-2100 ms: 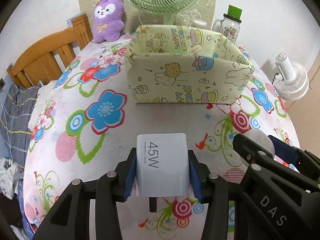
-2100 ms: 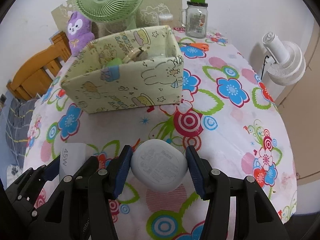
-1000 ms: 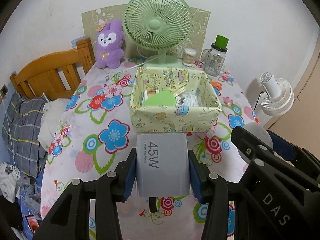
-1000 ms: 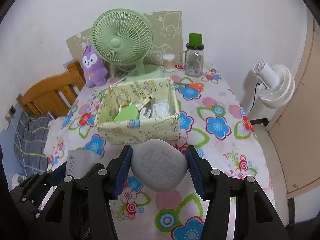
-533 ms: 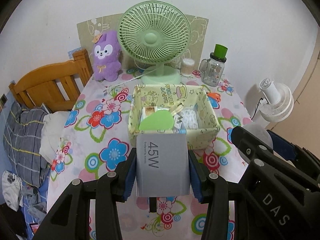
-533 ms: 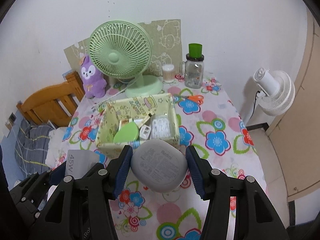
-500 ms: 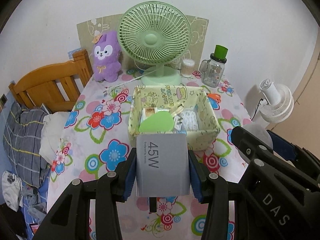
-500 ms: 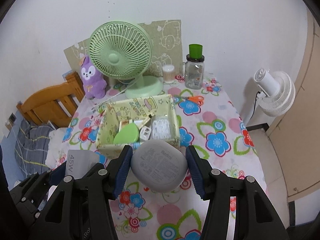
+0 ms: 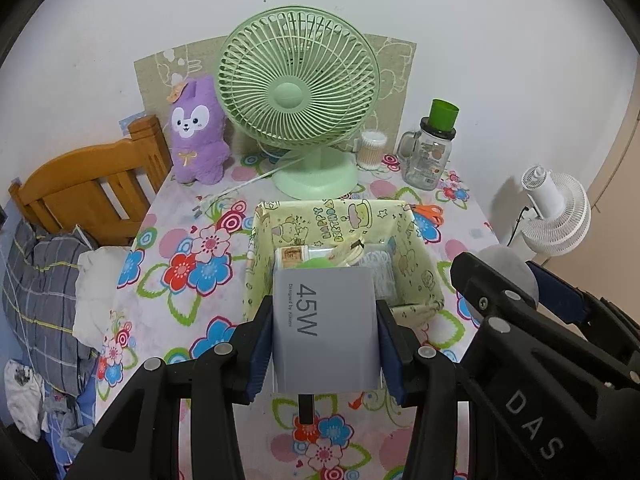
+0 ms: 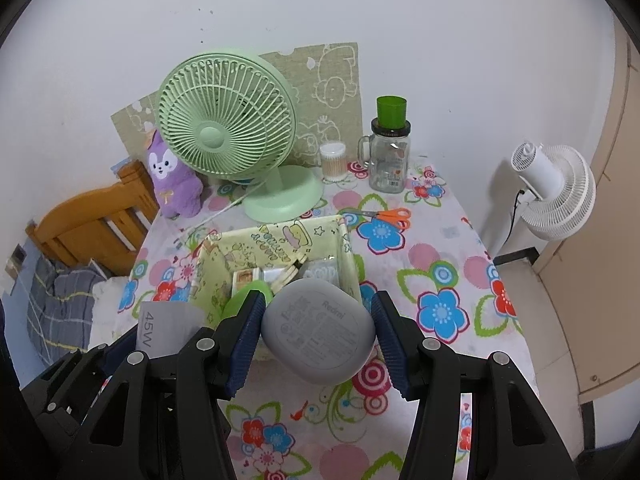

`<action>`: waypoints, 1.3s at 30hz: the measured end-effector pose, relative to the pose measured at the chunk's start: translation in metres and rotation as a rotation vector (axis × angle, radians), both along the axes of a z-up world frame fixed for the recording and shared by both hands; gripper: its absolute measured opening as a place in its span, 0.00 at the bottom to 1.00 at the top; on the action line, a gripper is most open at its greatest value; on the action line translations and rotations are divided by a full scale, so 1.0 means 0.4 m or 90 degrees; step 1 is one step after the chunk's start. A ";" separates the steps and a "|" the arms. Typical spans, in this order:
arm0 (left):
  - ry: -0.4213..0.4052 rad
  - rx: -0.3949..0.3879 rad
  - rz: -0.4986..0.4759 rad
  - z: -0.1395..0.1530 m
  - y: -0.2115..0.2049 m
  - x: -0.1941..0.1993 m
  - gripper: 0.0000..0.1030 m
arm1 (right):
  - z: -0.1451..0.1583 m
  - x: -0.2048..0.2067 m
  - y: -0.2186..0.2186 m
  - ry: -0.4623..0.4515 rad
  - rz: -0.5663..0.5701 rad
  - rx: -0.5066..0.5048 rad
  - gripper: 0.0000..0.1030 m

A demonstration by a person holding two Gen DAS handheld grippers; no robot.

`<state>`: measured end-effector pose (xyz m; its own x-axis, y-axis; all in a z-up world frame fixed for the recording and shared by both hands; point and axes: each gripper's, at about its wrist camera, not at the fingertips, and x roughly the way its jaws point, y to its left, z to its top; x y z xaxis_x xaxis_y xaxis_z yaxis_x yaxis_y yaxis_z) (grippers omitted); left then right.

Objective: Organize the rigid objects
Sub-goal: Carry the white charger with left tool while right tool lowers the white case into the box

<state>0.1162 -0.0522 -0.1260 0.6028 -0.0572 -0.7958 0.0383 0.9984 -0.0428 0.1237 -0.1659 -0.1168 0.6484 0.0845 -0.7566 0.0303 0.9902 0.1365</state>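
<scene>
Left wrist view: the left gripper (image 9: 324,344) is squeezing the gray charger (image 9: 325,332) high above the near edge of the box (image 9: 416,248); it should go lower before letting go.

Right wrist view: the right gripper (image 10: 318,340) is pinching the round case (image 10: 319,338), pointing down over the box (image 10: 346,248).

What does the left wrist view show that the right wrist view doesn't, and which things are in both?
Only the left view shows the left claw shut on the 45W charger head-on. Only the right view shows the right claw gripping the grey Redmi case with its label readable, and the orange scissors in full. Both show the patterned box, green fan and purple plush.
</scene>
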 end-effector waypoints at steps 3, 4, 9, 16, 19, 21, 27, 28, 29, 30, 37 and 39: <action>0.000 0.004 0.001 -0.004 -0.001 0.020 0.47 | -0.008 0.026 0.000 0.005 0.001 0.000 0.57; 0.000 0.005 0.002 -0.007 -0.001 0.031 0.47 | -0.011 0.034 0.001 0.006 0.002 0.001 0.57; 0.009 0.006 0.005 -0.023 0.000 0.074 0.47 | -0.026 0.083 0.006 0.012 0.009 -0.004 0.57; 0.018 0.016 0.006 -0.054 0.002 0.132 0.47 | -0.064 0.146 0.008 0.027 0.009 0.005 0.57; 0.022 0.020 0.005 -0.073 0.003 0.150 0.47 | -0.085 0.166 0.008 0.034 0.008 0.010 0.57; 0.025 0.023 0.002 -0.084 0.003 0.159 0.47 | -0.101 0.178 0.009 0.038 0.009 0.013 0.57; 0.041 0.024 -0.005 -0.129 0.006 0.176 0.47 | -0.142 0.193 0.013 0.051 0.012 0.001 0.57; 0.045 0.021 -0.005 -0.136 0.007 0.177 0.47 | -0.148 0.194 0.015 0.054 0.011 0.000 0.57; 0.050 0.020 -0.005 -0.144 0.008 0.178 0.47 | -0.157 0.195 0.016 0.059 0.010 0.001 0.57; 0.056 0.021 -0.004 -0.154 0.010 0.179 0.47 | -0.167 0.197 0.017 0.063 0.010 0.004 0.57; 0.067 0.036 0.000 -0.195 0.017 0.182 0.47 | -0.223 0.203 0.024 0.092 0.009 0.017 0.57; 0.066 0.042 0.000 -0.199 0.016 0.182 0.47 | -0.231 0.205 0.024 0.095 0.010 0.022 0.57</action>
<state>0.1891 -0.0458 -0.2054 0.5177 -0.0029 -0.8556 0.0372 0.9991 0.0191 0.2055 -0.1565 -0.2092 0.5274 0.1210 -0.8409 0.0380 0.9855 0.1656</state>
